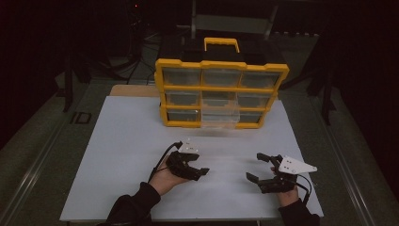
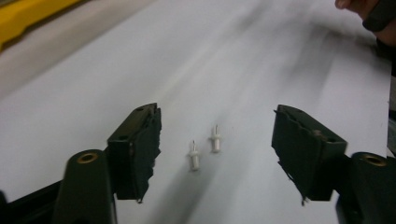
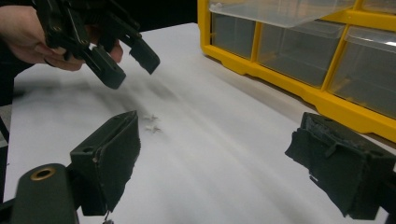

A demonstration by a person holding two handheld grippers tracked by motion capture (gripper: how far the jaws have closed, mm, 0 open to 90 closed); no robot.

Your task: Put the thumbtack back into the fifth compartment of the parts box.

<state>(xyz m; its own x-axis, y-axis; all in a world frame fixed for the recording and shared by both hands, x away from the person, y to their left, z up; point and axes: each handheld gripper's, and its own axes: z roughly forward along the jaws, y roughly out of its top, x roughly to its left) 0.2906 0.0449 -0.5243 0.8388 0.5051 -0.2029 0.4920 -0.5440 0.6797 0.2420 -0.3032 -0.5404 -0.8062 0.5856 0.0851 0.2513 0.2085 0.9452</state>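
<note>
Left gripper [image 2: 217,149] part-open, released, straddling two white pegs [image 2: 204,148]; right gripper [image 3: 219,163] wide, empty.

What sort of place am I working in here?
Probably a dim lab or recording workspace: a white board as work surface, a yellow parts organizer with clear drawers, and dark stands and cables behind.
</note>
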